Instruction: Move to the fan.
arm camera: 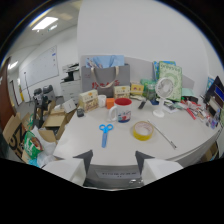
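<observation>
Open gripper, fan far beyond, base partly hidden

blue scissors | yellow tape roll | mug | table

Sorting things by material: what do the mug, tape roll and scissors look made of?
Mug: likely glazed ceramic, white and glossy with a red rim. Tape roll: yellow plastic-looking film, slightly shiny. Scissors: blue handles, probably plastic; blades too small to tell.

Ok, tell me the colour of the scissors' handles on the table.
Blue; the scissors lie just ahead of the open gripper, clearest in the gripper view.
</observation>
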